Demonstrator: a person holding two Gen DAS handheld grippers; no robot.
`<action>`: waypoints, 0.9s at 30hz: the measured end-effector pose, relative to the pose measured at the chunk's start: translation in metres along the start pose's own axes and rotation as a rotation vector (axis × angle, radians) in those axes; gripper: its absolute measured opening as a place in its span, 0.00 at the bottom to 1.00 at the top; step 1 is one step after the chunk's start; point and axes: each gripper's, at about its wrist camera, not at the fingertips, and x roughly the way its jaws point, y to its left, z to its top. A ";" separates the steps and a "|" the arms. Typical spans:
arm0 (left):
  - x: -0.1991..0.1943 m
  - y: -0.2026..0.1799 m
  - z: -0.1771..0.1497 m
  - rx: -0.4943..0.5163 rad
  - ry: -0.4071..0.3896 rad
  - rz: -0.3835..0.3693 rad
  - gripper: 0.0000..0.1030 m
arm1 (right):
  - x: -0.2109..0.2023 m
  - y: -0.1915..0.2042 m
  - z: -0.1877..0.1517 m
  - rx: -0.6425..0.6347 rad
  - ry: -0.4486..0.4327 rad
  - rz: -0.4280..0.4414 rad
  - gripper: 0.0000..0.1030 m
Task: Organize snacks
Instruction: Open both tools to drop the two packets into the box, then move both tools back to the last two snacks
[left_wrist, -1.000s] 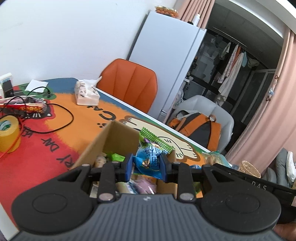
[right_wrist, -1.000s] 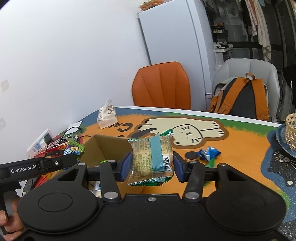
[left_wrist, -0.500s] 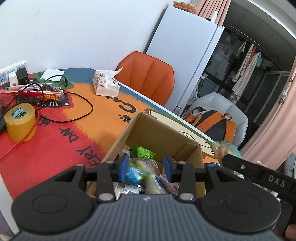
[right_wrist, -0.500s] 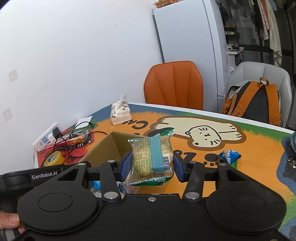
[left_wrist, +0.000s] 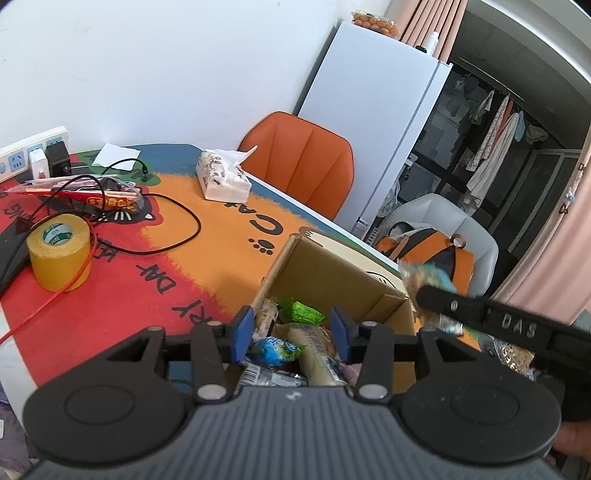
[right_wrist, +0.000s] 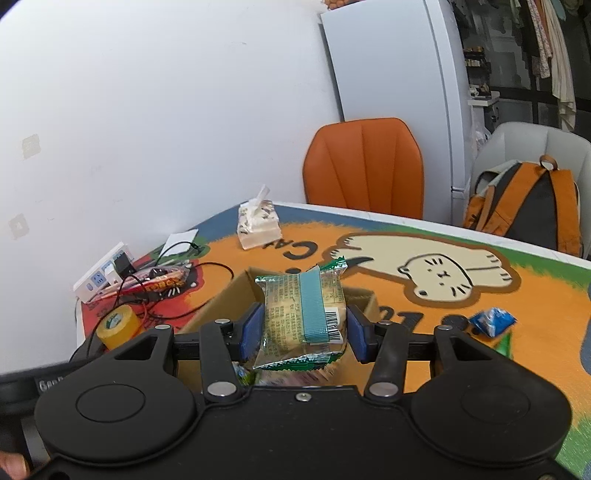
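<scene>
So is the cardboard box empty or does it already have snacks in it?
Not empty. The cardboard box is open-topped and holds several wrapped snacks, including a blue packet and a green packet.

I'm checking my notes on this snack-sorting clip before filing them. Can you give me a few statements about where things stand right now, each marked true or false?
1. The right gripper grips a cracker packet with a teal band. True.
2. The left gripper is clamped on a blue snack. False: its jaws are opening and nothing is between them; the blue snack lies in the cardboard box.
3. The cardboard box is empty. False: several wrapped snacks lie in it.
4. A blue wrapped snack lies on the table mat, outside the box. True.
5. The yellow tape roll stands inside the box. False: it stands on the mat, well apart from the box.
</scene>
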 end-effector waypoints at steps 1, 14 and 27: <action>0.000 0.001 0.000 -0.001 0.002 0.001 0.43 | -0.001 0.002 0.001 -0.010 -0.014 -0.006 0.50; 0.000 -0.017 -0.005 0.007 0.002 -0.006 0.78 | -0.024 -0.033 -0.012 0.044 0.002 -0.059 0.67; 0.001 -0.043 -0.016 0.053 0.025 0.008 0.89 | -0.050 -0.063 -0.022 0.104 0.020 -0.052 0.83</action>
